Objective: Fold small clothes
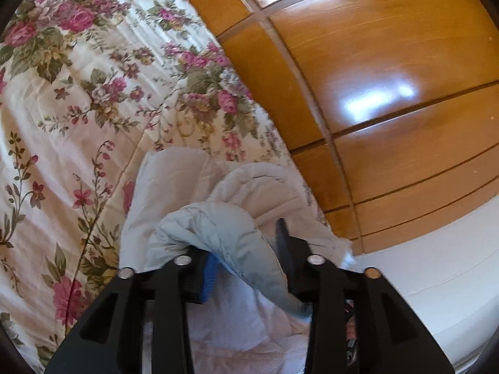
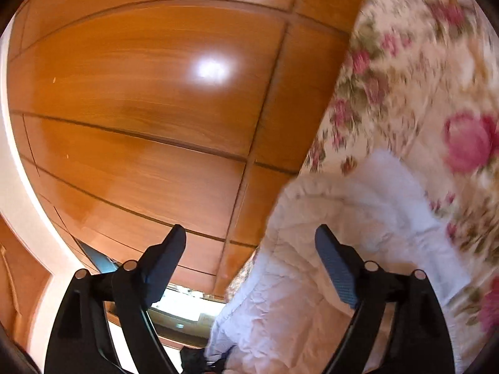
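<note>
The left gripper is pinching a fold of the small white garment lying on the floral bedspread, while the right gripper, hovering wide apart and empty, is best closing on the opposite hem before folding evenly.

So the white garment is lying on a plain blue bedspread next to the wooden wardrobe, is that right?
Not quite. The bedspread is cream with pink roses and green leaves, not plain blue; the left wrist view shows it clearly. The rest holds: the white garment lies on it beside the wooden wardrobe.
</note>
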